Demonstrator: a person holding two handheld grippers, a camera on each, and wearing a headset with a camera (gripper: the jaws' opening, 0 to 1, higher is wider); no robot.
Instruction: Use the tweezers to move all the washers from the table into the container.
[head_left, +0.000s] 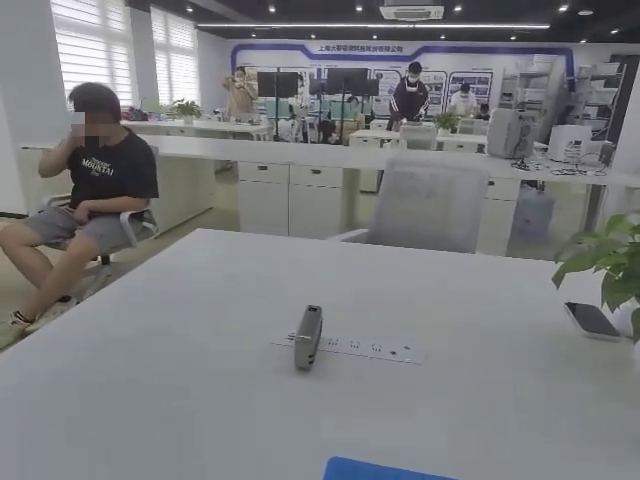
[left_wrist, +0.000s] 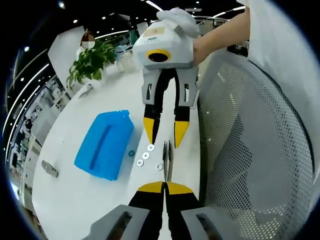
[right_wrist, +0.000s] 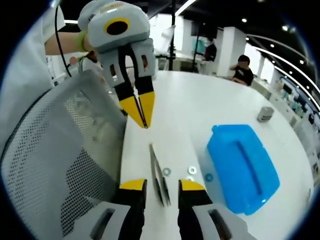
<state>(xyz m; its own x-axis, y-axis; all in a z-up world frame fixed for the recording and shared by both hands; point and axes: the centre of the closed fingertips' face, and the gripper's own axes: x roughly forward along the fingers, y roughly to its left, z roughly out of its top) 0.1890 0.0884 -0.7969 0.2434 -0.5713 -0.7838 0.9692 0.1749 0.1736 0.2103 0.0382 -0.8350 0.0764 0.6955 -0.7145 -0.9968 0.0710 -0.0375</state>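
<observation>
**Tweezers lie between two grippers, washers not yet moved**

On a white table (head_left: 200, 380), the tweezers (right_wrist: 158, 175) lie flat near the edge that meets a mesh chair (right_wrist: 60, 165). Their long axis runs straight from one gripper to the other. The right gripper (left_wrist: 165, 136) has its jaws spread and points down at one end of the tweezers. In the right gripper view the tweezers sit lengthwise in the gap between those jaws, though contact cannot be told. The left gripper (right_wrist: 144, 122) faces it from the opposite end of the tweezers, jaws clenched together on nothing and tips just short of the metal. A handful of washers (left_wrist: 145, 155) is scattered just beside the tweezers, on the side away from the chair. The blue container (left_wrist: 105, 145) lies beyond the washers on that same side. The right gripper looks the better placed to lift the tweezers, closing across their narrow width, square to the long axis
</observation>
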